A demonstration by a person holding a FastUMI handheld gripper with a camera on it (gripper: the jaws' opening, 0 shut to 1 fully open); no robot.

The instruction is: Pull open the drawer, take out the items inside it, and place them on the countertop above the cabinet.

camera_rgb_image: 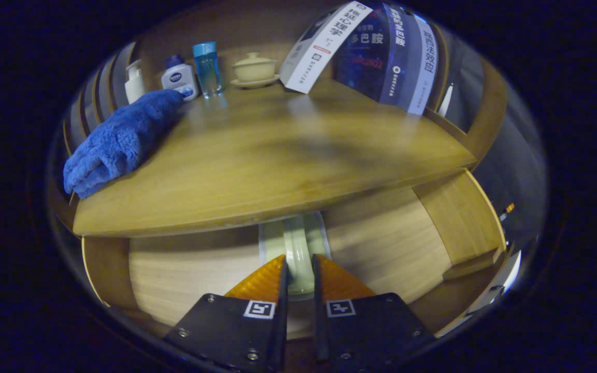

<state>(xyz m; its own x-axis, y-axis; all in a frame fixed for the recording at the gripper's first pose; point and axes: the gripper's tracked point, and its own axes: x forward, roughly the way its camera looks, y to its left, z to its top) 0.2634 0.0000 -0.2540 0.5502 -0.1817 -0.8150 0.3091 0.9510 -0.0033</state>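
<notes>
Pale green drawer handle: a smooth bar on a light backing plate, mounted at the middle of the drawer front, its long axis running straight away from the fingers and up toward the underside of the countertop. Gripper: pointed level at the drawer front from just below the countertop edge, both fingers pressed against the sides of the handle, one on each side, pinching it. Drawer front: light wood, grain running crosswise; whether it stands proud of the cabinet cannot be told. Cabinet side panel: to the right of the drawer front. Countertop above: glossy wood. On it, at the left, a blue fluffy towel lying lengthwise toward the back; behind it a white pump bottle, a small white bottle with a dark cap, a clear blue bottle and a cream lidded cup on a saucer; at the back right, several books, leaning.
</notes>
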